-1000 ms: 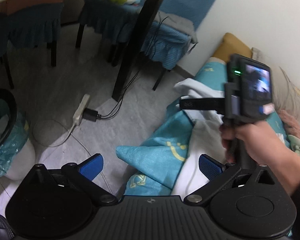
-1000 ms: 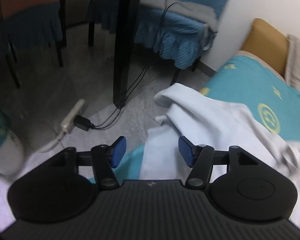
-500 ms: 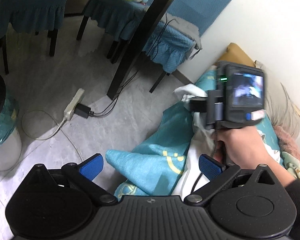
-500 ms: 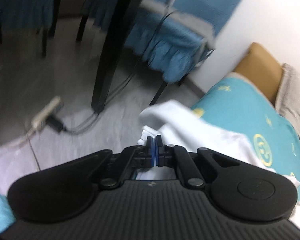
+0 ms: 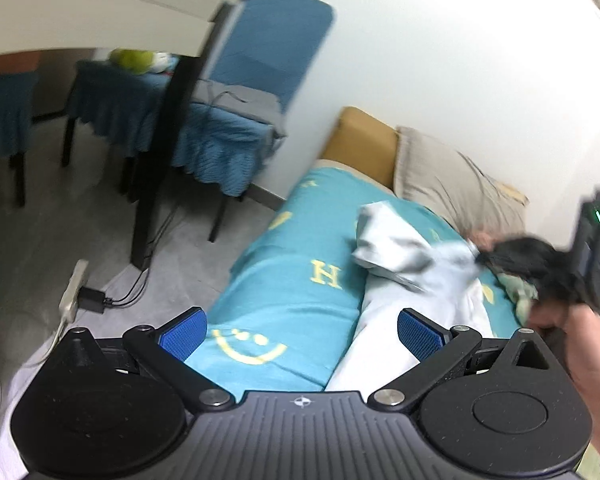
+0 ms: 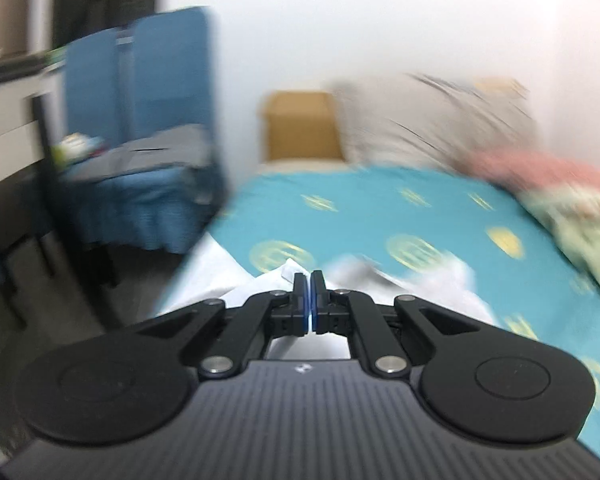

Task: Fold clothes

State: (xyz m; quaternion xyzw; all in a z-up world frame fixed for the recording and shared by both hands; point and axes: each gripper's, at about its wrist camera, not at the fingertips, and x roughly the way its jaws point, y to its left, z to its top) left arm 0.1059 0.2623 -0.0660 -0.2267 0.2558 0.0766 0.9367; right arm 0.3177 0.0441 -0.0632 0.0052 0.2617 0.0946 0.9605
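two grippers work one white garment (image 5: 416,276), which lies rumpled along the near edge of the teal bedspread (image 5: 300,264). the right gripper (image 6: 310,300) is clamped on a fold of it; the left gripper (image 5: 300,330) gapes wide, holding nothing. judged mid-spread: the left needs another edge.

A yellow letter "H" is printed on the teal bedsheet (image 5: 300,264), ahead of the left gripper (image 5: 299,330), just left of the white garment (image 5: 412,280). Nothing else is legible.
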